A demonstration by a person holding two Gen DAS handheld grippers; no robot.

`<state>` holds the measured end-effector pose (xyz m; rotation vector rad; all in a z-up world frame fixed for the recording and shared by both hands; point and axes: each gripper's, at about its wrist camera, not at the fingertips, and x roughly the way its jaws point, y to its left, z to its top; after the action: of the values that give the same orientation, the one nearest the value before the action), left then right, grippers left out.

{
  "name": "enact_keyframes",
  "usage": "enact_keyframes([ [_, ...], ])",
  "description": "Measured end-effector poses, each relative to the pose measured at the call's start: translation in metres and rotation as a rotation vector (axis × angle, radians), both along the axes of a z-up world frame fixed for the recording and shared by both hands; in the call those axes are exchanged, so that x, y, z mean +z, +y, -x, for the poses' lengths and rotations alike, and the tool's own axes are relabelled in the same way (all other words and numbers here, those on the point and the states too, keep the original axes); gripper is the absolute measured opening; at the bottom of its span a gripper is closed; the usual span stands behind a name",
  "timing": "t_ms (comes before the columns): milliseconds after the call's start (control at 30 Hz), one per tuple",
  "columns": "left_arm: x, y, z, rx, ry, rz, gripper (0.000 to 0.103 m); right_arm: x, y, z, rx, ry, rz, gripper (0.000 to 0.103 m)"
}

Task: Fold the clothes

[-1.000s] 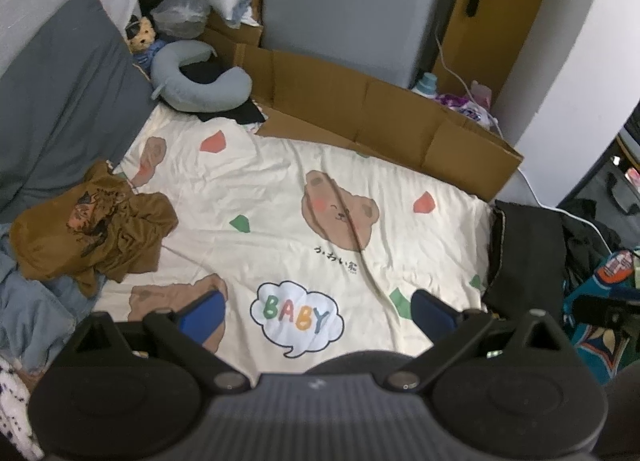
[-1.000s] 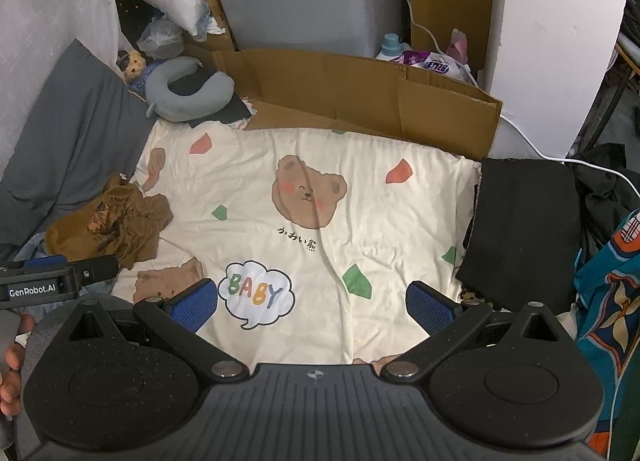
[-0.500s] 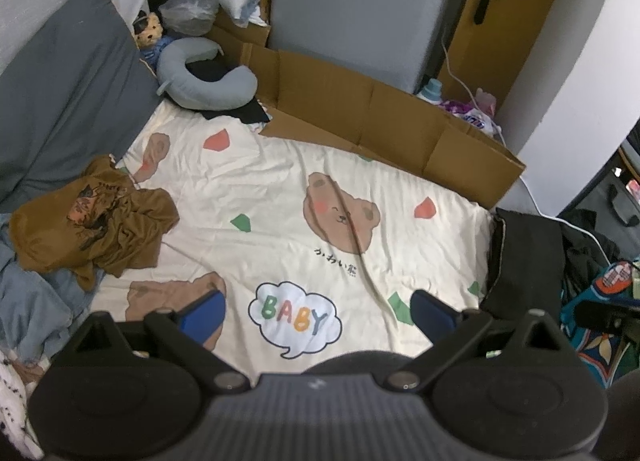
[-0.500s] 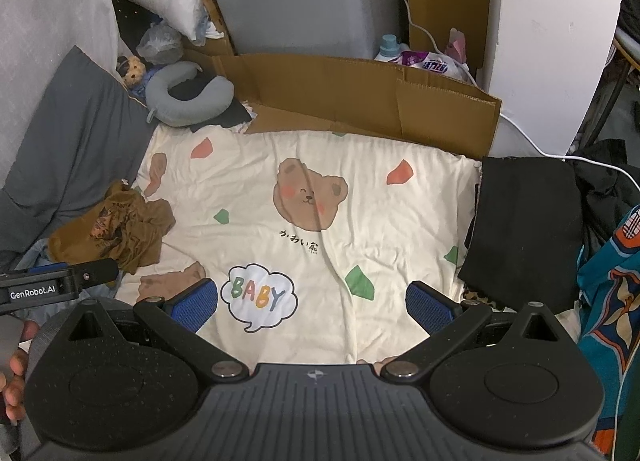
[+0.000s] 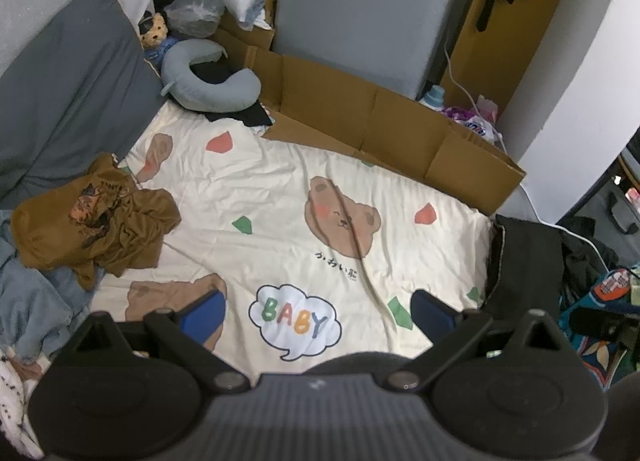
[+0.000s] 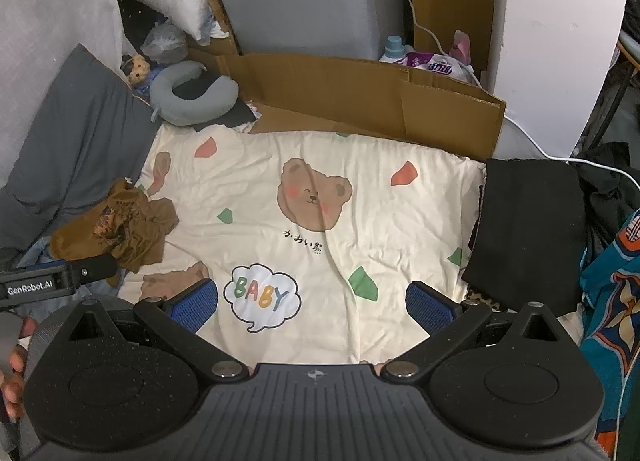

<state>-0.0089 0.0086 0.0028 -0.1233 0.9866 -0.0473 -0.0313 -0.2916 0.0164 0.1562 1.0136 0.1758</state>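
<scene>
Both tongs hang above the cream bedsheet printed with bears and a "BABY" cloud [image 5: 280,197], each with its blue-padded jaws spread wide and nothing between them. The left gripper [image 5: 318,311] has the cloud print just ahead of its gap; the right gripper [image 6: 312,299] frames the same print slightly toward its left finger. The crumpled mustard-brown T-shirt with a dark graphic [image 5: 94,221] lies in a heap well to the left of both tongs, ahead of the left gripper's left finger, touching a rumpled pale-blue garment [image 5: 28,297] beneath its near edge. A folded black cloth [image 6: 528,233] rests at the sheet's right edge, just beyond the right gripper's right finger. A flattened brown cardboard panel [image 5: 380,121] stands along the far side.

Compared with a second ago, both cameras have drawn back a little: the sheet sits somewhat farther from the jaws and more of the grey pillow [image 5: 68,101] shows. The T-shirt has not moved.
</scene>
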Motion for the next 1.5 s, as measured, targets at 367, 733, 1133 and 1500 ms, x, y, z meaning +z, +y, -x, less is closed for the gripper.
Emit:
enact_keyframes([
  [367,0.001,0.000,0.001,0.002,-0.008,-0.006,0.100,0.001,-0.004,-0.005,0.004,0.003,-0.002,0.103],
  [733,0.000,0.003,0.001,0.006,-0.003,0.005,0.100,0.001,-0.001,-0.001,-0.007,-0.004,0.018,0.103],
  [1133,0.003,0.010,-0.002,0.025,0.014,0.039,0.101,-0.001,0.003,-0.003,-0.018,0.027,0.043,0.103],
  [1500,0.032,0.024,-0.004,0.033,-0.026,0.037,0.101,0.008,0.006,0.003,-0.007,0.004,0.044,0.103],
])
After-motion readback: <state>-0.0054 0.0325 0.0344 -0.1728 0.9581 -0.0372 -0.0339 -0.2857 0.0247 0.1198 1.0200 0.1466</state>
